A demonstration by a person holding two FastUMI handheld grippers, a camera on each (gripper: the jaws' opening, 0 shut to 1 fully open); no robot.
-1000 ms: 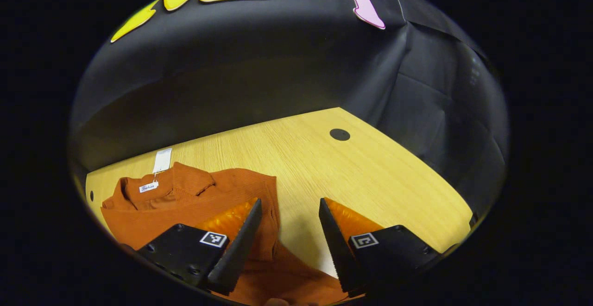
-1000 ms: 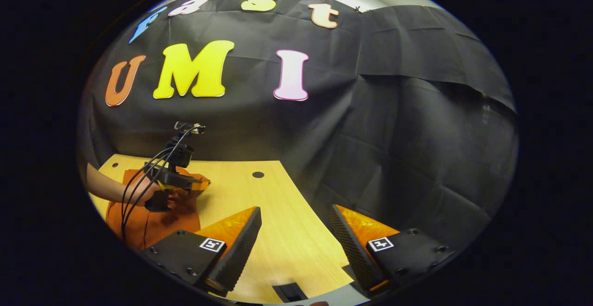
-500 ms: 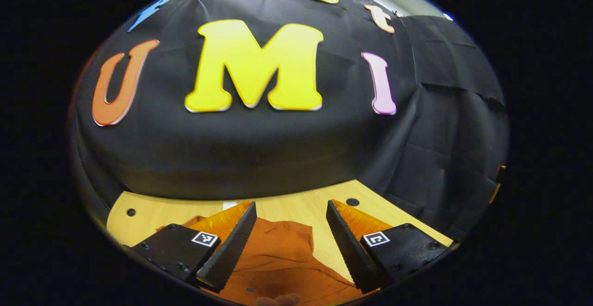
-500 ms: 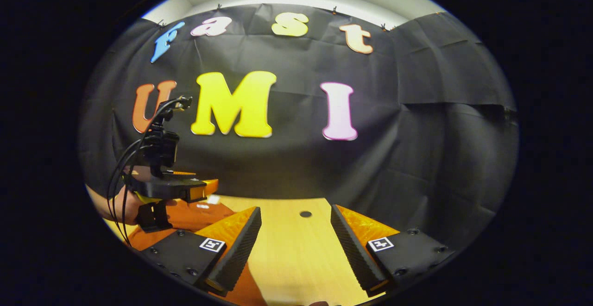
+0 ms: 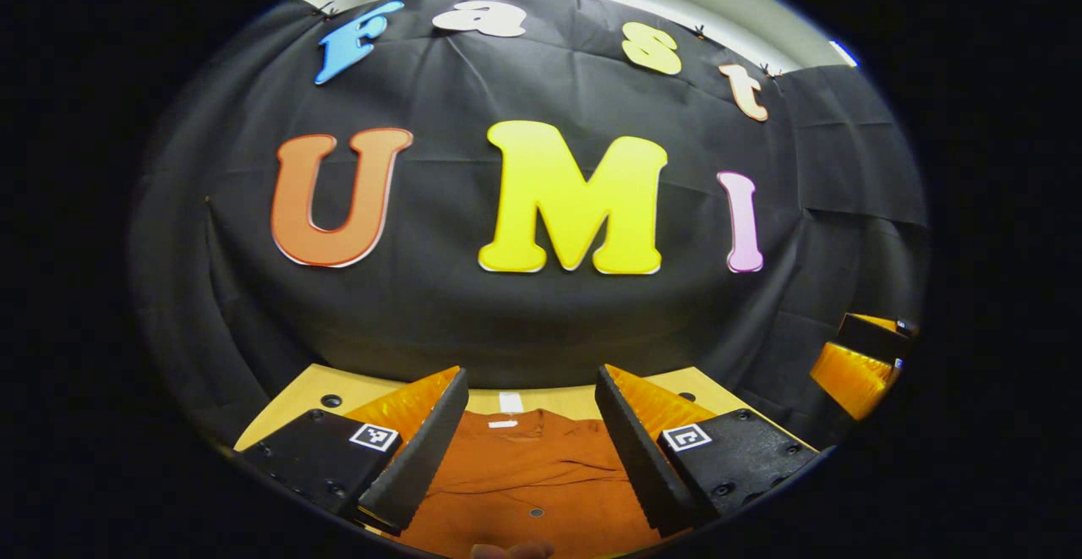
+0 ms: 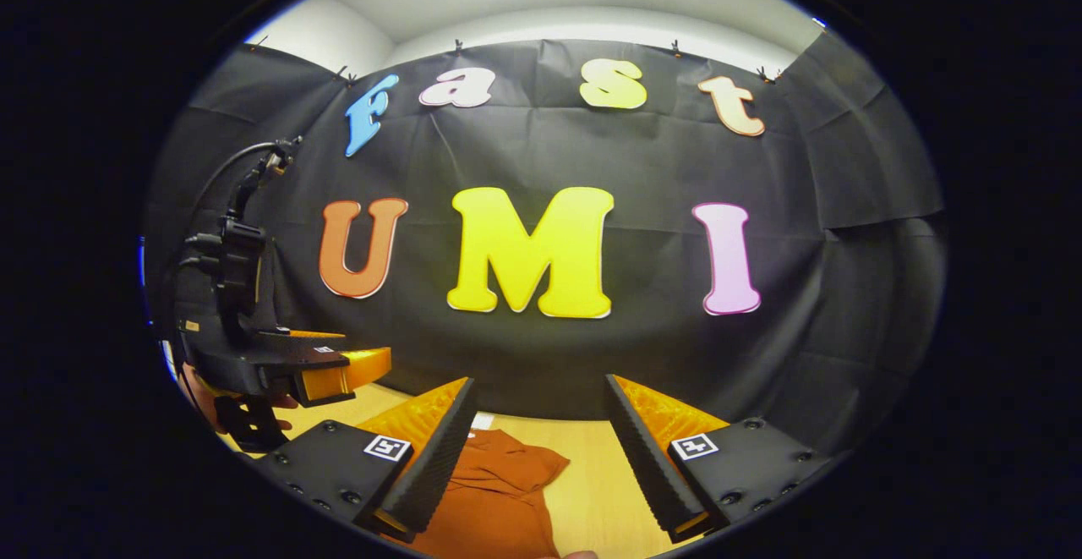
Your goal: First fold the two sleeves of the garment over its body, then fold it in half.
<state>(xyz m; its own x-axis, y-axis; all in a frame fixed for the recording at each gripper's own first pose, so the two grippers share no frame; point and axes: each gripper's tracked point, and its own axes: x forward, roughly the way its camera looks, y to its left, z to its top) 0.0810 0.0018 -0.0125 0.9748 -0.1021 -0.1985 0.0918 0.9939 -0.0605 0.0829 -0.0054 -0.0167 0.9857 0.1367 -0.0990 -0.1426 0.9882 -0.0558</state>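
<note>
The left gripper is spread wide, holding nothing; the rust-orange garment lies on the wooden table below, between its fingers. The right gripper, likewise released and empty, hangs above the garment's edge.

1. The right gripper is holding its two fingers wide apart above the light wooden table.
2. A rust-orange knitted garment is lying flat on that table.
3. The left gripper, gripped by a hand, is hovering at the left.
</note>
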